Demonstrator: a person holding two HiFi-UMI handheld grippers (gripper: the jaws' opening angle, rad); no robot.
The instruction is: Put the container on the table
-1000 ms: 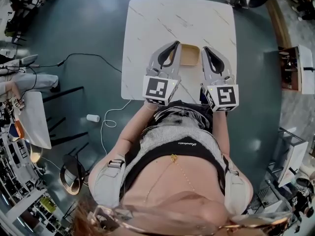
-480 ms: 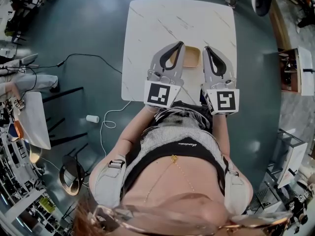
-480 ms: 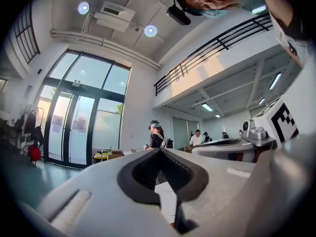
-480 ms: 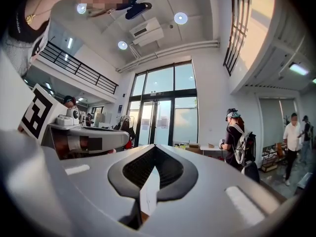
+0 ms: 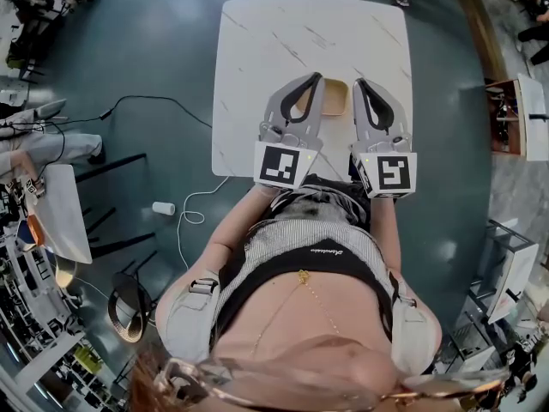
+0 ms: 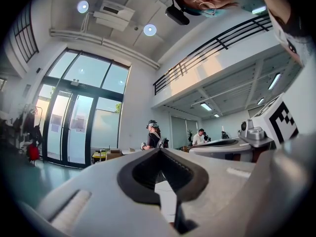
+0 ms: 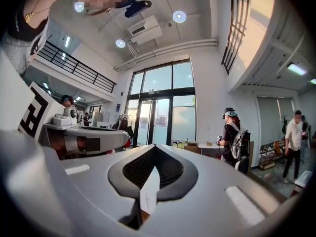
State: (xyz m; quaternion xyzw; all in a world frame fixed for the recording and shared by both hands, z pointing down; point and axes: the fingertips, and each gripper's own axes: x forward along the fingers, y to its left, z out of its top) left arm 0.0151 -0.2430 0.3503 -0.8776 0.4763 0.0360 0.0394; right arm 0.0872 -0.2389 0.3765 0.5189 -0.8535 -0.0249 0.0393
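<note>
Container point(image 5: 334, 98), tan and shallow, open side up, sits on the white marbled surface point(image 5: 283, 33), a little nearer the person's edge than the middle. The surface is square with rounded corners and stands on a dark teal floor point(image 5: 154, 50).

The person stands at the near edge with both arms out, one gripper in each hand, both pointing across the surface. The left gripper point(image 5: 316, 76) and the right gripper point(image 5: 358, 82) lie side by side, and the container is in the gap between them, outside both sets of jaws.

Seen from above, the left gripper's tip overlaps the container's left rim; I can't tell whether it touches. The right gripper's tip is just beside the right rim.

In the left gripper view the jaws point(image 6: 159, 150) are together at the tips, nothing gripped. The right gripper view point(image 7: 154, 147) shows the same: tips meeting, no container between them. A pale sliver shows in the slot behind each pair of tips, and I can't make out what it is.

Down on the floor at the person's left, a white cable point(image 5: 184, 221) loops past a small white cup point(image 5: 162, 208).
</note>
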